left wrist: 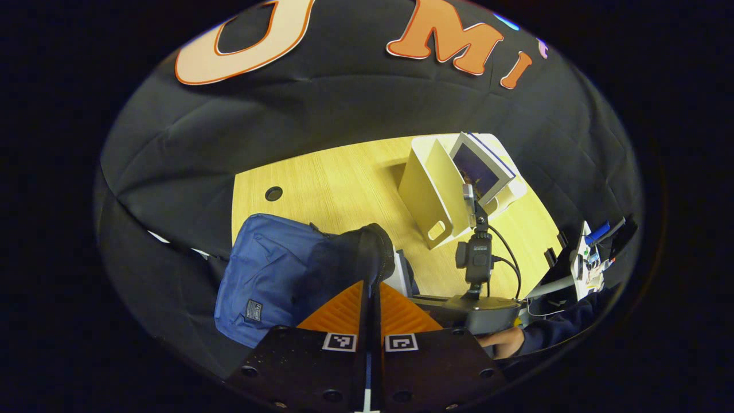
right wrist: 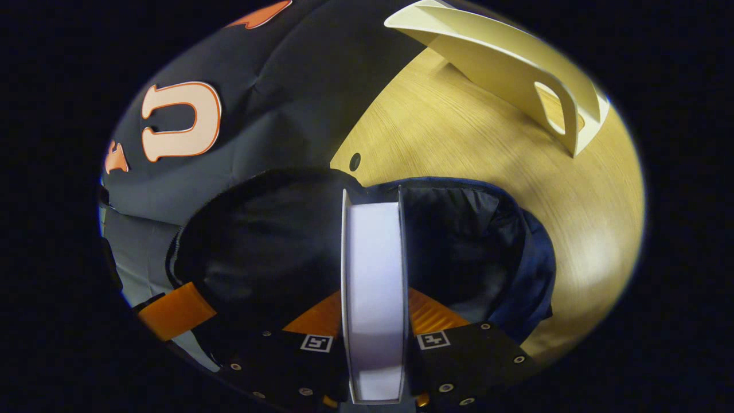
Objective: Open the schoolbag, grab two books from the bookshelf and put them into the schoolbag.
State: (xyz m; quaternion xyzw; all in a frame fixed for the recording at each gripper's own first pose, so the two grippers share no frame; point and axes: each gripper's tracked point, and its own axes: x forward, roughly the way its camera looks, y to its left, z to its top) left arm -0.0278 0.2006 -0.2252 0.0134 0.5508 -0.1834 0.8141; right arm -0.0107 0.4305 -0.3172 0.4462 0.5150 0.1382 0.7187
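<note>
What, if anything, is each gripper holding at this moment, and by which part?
The right gripper clamps a book across its covers, over the open schoolbag. The left gripper pinches the schoolbag's dark opening edge.

Dim, fisheye-warped edges; soft glare on table (right wrist: 590, 252).

Schoolbag (left wrist: 269, 275) on table (left wrist: 338, 178), left of bookshelf (left wrist: 433, 195); book (right wrist: 374, 298) over its opening.

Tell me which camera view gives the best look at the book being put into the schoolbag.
The right gripper view: the book sits edge-on between that gripper's jaws, over the open mouth of the schoolbag. The left gripper view shows no such close look; there the right gripper is seen farther off, with another book in the bookshelf.
</note>
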